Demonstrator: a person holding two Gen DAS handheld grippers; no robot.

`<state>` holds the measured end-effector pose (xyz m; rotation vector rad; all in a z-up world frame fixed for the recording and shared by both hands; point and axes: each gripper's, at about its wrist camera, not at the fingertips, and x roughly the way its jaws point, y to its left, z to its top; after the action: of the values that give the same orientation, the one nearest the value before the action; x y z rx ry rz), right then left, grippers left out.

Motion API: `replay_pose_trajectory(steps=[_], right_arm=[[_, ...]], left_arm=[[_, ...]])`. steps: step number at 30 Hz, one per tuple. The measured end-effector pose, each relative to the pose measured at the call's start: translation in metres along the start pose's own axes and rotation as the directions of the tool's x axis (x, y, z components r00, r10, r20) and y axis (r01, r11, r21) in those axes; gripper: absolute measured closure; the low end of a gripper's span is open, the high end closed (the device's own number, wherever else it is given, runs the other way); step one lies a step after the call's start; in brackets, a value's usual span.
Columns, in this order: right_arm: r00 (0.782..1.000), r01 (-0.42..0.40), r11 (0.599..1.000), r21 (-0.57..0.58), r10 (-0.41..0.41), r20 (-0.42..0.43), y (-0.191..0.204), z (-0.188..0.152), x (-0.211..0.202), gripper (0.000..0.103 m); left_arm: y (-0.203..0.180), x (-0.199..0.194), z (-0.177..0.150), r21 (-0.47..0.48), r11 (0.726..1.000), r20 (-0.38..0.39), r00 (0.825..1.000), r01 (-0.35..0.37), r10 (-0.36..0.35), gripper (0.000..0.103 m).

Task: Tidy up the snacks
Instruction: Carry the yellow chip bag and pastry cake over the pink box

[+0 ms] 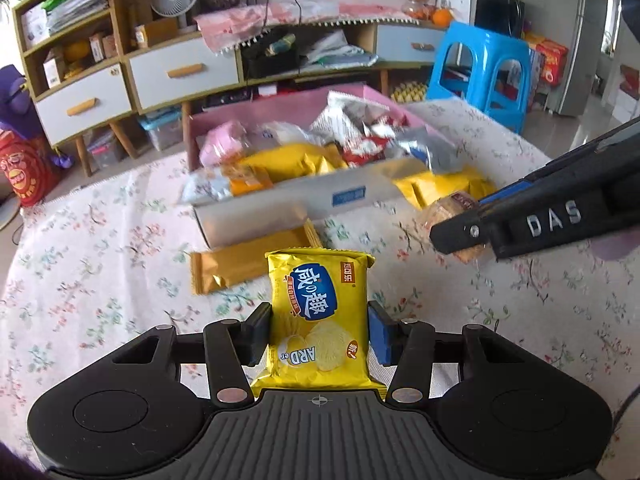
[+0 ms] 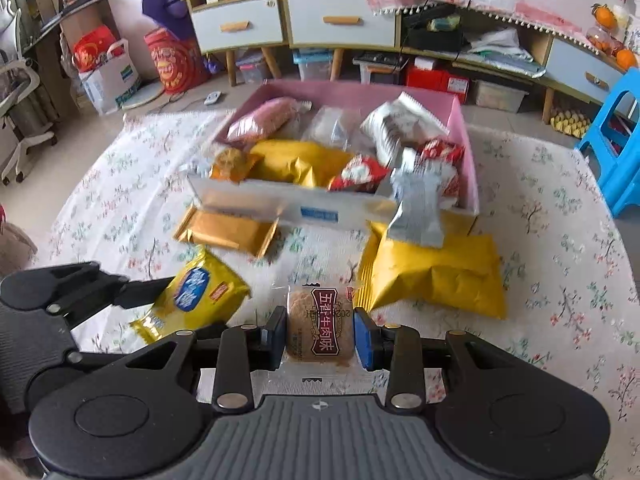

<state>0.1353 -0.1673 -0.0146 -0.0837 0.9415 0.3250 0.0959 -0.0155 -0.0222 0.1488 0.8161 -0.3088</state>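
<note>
Left wrist view: left claw (image 1: 319,334) clenching a yellow chip packet (image 1: 319,320) lettered "ARD", above the floral surface (image 1: 120,240). Right wrist view: right claw (image 2: 320,338) gripping a clear-wrapped biscuit (image 2: 319,330) bearing a maroon Chinese-character label, just before the pink snack box (image 2: 468,152). Reading "DAS" on the right claw's side in the left view.

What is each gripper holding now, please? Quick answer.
Left gripper: closed on the yellow chips packet.
Right gripper: closed on the clear-wrapped brown cake.
</note>
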Motion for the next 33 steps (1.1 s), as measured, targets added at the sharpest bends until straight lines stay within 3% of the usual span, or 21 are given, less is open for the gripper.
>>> replay_pose_trajectory(steps=[10,16,19,24,33], right_arm=[[0.993,-0.061,0.981,0.182,0.042,0.107,-0.031,0.033,-0.015,0.079],[0.989,-0.073,0.974,0.215,0.043,0.142,-0.045,0.058,-0.008,0.079],[0.978,-0.122,0.967,0.224,0.080,0.191,-0.053,0.072,-0.004,0.079],[0.955,-0.230,0.941,0.248,0.169,0.245,-0.060,0.084,0.016,0.079],[0.953,-0.224,0.948,0.227,0.164,0.253,-0.069,0.094,0.048,0.078]], left_arm=[[0.024,-0.012,0.034,-0.065,0.998,0.062,0.998,-0.011,0.015,0.055],[0.039,0.001,0.060,-0.127,0.992,0.100,0.995,-0.012,0.025,0.055],[0.042,0.012,0.072,-0.146,0.989,0.116,0.993,-0.002,0.019,0.055],[0.038,0.033,0.092,-0.118,0.993,0.129,0.991,-0.012,0.027,0.055],[0.029,0.070,0.109,-0.065,0.998,0.120,0.992,-0.022,0.030,0.055]])
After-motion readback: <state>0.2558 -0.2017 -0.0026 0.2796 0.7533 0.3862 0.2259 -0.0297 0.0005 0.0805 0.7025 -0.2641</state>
